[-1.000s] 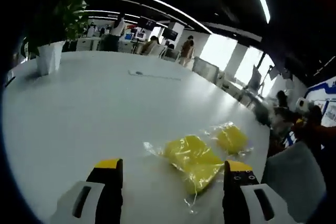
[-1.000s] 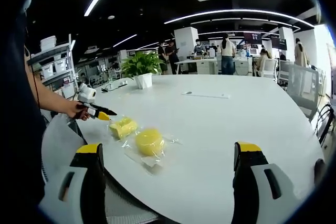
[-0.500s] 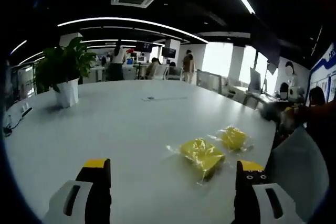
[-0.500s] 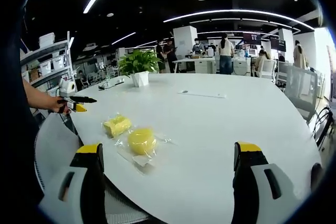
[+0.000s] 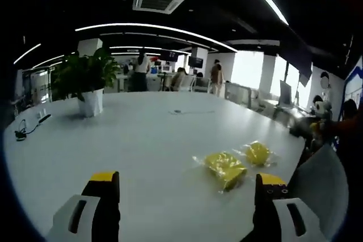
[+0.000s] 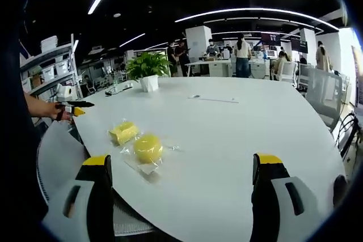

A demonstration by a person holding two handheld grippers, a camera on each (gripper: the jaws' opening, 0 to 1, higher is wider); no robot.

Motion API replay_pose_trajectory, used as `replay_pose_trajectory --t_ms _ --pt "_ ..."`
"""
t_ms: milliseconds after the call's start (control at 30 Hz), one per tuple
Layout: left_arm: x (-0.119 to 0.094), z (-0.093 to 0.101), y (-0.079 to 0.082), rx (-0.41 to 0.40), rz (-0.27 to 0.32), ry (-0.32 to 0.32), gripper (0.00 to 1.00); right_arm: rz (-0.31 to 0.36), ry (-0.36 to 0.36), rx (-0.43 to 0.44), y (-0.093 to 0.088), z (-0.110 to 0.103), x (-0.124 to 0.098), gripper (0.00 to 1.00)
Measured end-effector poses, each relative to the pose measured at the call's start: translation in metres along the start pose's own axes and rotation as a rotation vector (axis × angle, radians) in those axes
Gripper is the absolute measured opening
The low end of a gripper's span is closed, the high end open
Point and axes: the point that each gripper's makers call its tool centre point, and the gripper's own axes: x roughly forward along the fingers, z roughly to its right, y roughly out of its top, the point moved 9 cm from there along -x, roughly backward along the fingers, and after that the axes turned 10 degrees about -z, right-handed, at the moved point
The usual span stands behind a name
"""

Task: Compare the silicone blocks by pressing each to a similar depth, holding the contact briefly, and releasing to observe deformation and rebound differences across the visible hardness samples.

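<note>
Two yellow silicone samples, each in clear plastic wrap, lie side by side on the white counter (image 6: 238, 134) near its edge: a square block (image 6: 124, 132) and a round block (image 6: 147, 148). Left claw (image 5: 184, 196): jaws wide apart, empty, held above the counter, well short of the square block (image 5: 224, 165). Right claw (image 6: 181, 191): jaws wide apart, empty, well clear of both blocks. A potted plant (image 6: 147, 71) stands farther back on the counter.

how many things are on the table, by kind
yellow blocks in clear bags: 2 (a squarish one and a round one)
potted plant: 1
flat strip farther across the table: 1
dark cable at the table's edge: 1
total: 5
</note>
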Motion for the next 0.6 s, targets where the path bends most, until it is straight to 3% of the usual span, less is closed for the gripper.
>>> replay_pose_trajectory --t_ms 200,267,500,600 --pt "0.008 0.007 -0.007 0.015 -0.038 -0.016 1.0 0.006 0.01 0.013 -0.001 0.008 0.005 0.97" --pt "0.009 0.007 -0.004 0.012 -0.026 -0.026 1.0 -0.017 0.002 -0.005 -0.004 0.012 0.011 0.97" --pt "0.01 0.006 0.016 0.002 -0.006 -0.055 1.0 -0.005 0.009 -0.025 0.005 0.007 0.013 0.97" --pt "0.019 0.014 0.024 -0.041 -0.018 -0.086 1.0 -0.039 0.018 -0.041 0.001 0.007 0.016 0.97"
